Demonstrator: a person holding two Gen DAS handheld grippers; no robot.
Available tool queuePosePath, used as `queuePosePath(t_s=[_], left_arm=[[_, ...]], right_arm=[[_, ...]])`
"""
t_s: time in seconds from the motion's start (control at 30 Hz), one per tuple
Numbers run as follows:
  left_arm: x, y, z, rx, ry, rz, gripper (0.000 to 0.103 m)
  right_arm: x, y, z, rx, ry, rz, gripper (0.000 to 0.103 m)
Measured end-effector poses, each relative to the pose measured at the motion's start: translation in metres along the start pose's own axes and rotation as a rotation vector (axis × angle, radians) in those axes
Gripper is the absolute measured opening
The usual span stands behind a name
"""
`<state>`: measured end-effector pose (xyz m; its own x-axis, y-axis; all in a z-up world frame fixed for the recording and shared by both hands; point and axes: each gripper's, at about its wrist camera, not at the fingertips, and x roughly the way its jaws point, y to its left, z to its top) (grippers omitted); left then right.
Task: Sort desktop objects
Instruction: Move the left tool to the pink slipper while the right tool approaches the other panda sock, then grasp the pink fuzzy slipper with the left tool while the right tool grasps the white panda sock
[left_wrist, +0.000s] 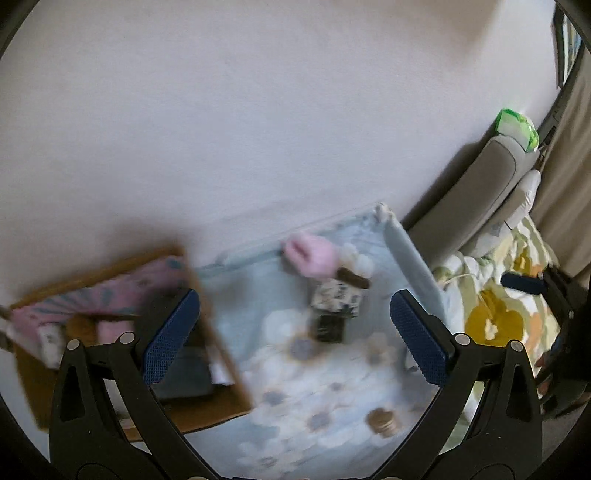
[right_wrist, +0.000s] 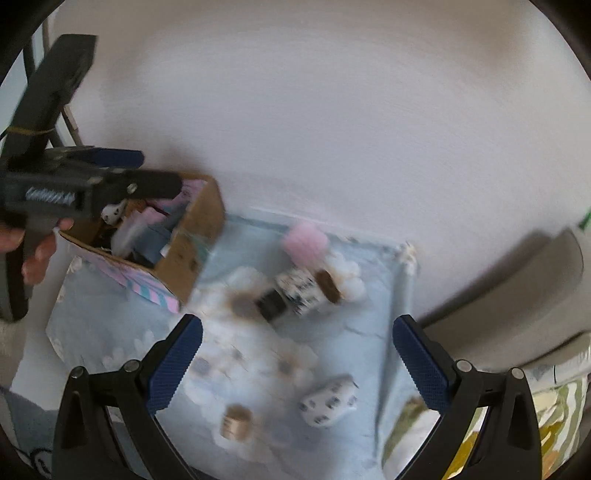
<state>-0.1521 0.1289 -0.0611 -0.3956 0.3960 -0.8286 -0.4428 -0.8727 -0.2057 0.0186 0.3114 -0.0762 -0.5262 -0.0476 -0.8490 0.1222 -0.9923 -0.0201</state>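
Observation:
Both views are blurred by motion. My left gripper (left_wrist: 295, 336) is open and empty, above the edge of a cardboard box (left_wrist: 225, 369) that holds pink and grey items. From the right wrist view, the left gripper (right_wrist: 147, 171) hovers over that cardboard box (right_wrist: 195, 236), held by a hand (right_wrist: 37, 254). My right gripper (right_wrist: 298, 365) is open and empty above the blue floral cloth (right_wrist: 369, 325). On the cloth lie a pink fluffy item (right_wrist: 306, 242), a white patterned bottle with a black end (right_wrist: 295, 291), a brown stick (right_wrist: 328, 286), a white patterned pouch (right_wrist: 328, 404) and a small gold cylinder (right_wrist: 236, 424).
A plain white wall (left_wrist: 258, 129) runs behind the table. To the right is a grey padded headboard (left_wrist: 469, 199) with a green packet (left_wrist: 517, 125) on top, and floral bedding (left_wrist: 495, 317) below. The cloth's right edge (left_wrist: 410, 251) drops off toward the bed.

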Motion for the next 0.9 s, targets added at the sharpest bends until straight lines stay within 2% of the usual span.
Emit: queuePosePath(t_s=[0.1, 0.27, 0.4, 0.6, 0.67, 0.77, 0.83, 0.9], left_arm=[[0.032, -0.01, 0.003, -0.033, 0.039, -0.032, 0.103], [0.085, -0.023, 0.009, -0.041, 0.08, 0.034, 0.103], [0.124, -0.016, 0.011, -0.112, 0.116, 0.057, 0.101], [0.153, -0.004, 0.01, -0.188, 0.123, 0.083, 0.098], [0.158, -0.003, 0.009, -0.197, 0.122, 0.087, 0.094], [0.167, 0.0, 0.009, -0.215, 0.137, 0.071, 0.082], [0.174, 0.002, 0.008, -0.236, 0.153, 0.062, 0.072], [0.178, 0.003, 0.007, -0.248, 0.154, 0.054, 0.069]], right_arm=[[0.003, -0.019, -0.02, 0.023, 0.01, 0.014, 0.103], [0.02, -0.032, -0.048, 0.006, 0.024, 0.056, 0.103], [0.04, -0.031, -0.065, -0.025, 0.037, 0.109, 0.103], [0.069, -0.03, -0.085, -0.087, 0.056, 0.152, 0.103], [0.078, -0.031, -0.09, -0.099, 0.064, 0.162, 0.103], [0.091, -0.031, -0.093, -0.119, 0.07, 0.168, 0.1], [0.096, -0.031, -0.094, -0.135, 0.067, 0.157, 0.095], [0.101, -0.029, -0.095, -0.16, 0.068, 0.145, 0.091]])
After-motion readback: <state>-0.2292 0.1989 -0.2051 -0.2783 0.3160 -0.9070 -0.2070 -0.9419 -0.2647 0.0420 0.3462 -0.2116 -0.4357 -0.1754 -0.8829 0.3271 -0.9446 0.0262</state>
